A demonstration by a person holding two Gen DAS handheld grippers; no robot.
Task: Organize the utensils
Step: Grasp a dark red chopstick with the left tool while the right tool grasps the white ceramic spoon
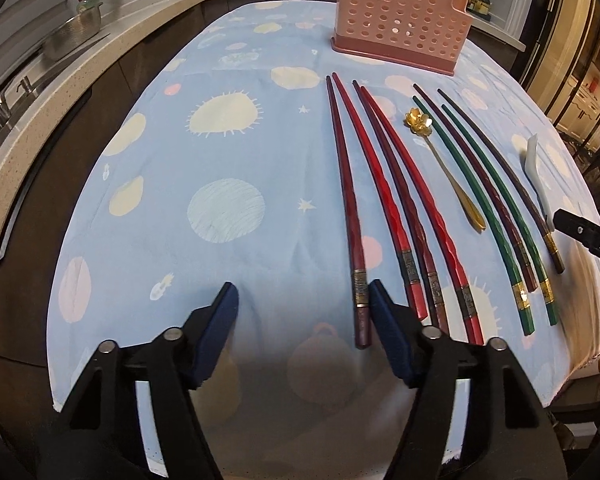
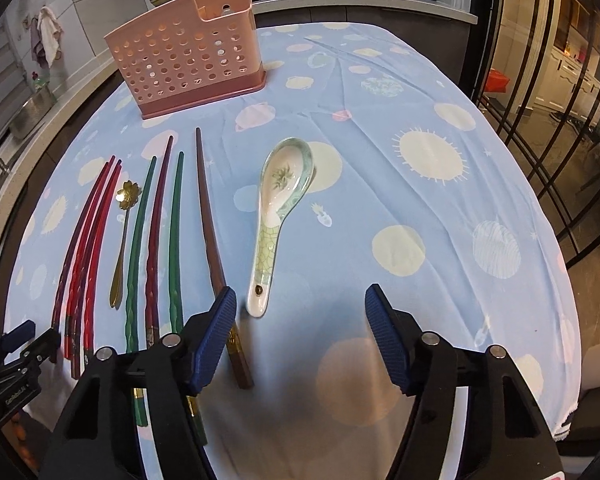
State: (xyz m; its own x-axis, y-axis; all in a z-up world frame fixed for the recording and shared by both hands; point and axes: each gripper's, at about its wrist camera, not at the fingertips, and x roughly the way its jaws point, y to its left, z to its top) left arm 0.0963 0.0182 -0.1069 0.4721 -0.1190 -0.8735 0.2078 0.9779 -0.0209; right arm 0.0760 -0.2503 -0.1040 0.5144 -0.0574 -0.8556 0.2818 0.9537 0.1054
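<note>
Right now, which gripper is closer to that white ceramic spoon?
Right. The right gripper hangs open just short of the ceramic spoon's handle end. The left gripper is open near the red chopsticks, far across the row.

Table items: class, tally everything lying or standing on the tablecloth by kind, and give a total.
Chopsticks: 8
Gold flower spoon: 1
Ceramic spoon: 1
Pink holder: 1
Total: 11
</note>
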